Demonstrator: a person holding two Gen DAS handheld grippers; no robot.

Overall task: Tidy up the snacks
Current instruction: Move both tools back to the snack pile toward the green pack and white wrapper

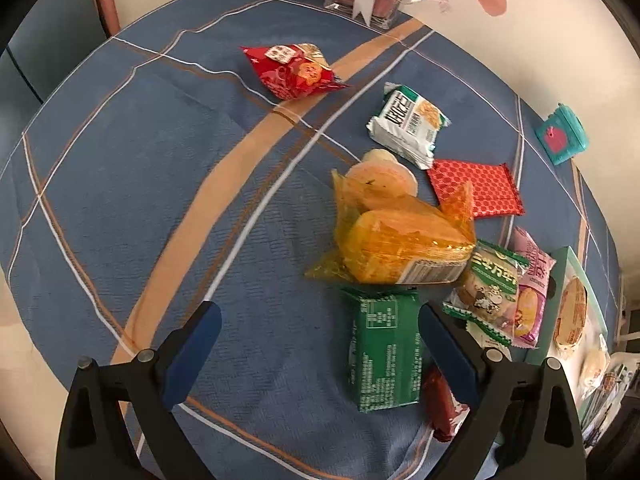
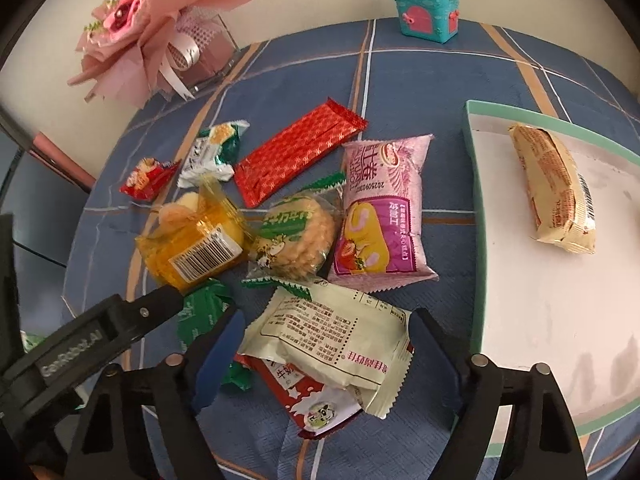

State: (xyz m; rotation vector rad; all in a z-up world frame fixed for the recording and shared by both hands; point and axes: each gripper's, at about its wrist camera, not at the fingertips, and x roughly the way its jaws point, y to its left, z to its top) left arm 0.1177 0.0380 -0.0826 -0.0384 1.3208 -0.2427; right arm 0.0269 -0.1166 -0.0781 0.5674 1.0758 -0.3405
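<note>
Snack packets lie heaped on a blue plaid tablecloth (image 1: 160, 160). My left gripper (image 1: 320, 344) points down, open, astride a green packet (image 1: 384, 356); its right pad is close to the packet's edge and its left pad stands well off. An orange-wrapped cake (image 1: 400, 244) lies just beyond. My right gripper (image 2: 326, 340) is open around a cream packet (image 2: 332, 332) that rests on a red-and-white packet (image 2: 312, 404). Both pads are near the cream packet's edges, with no clear squeeze. The left gripper's black finger (image 2: 160, 300) shows at the right wrist view's left.
A white tray with a teal rim (image 2: 476, 200) holds a yellow biscuit packet (image 2: 556, 192) at the right. A pink roll packet (image 2: 380, 216), a round cookie packet (image 2: 296, 236), a red wafer bar (image 2: 296, 152), a pink bouquet (image 2: 152, 36) and a teal box (image 2: 426, 10) stand farther back.
</note>
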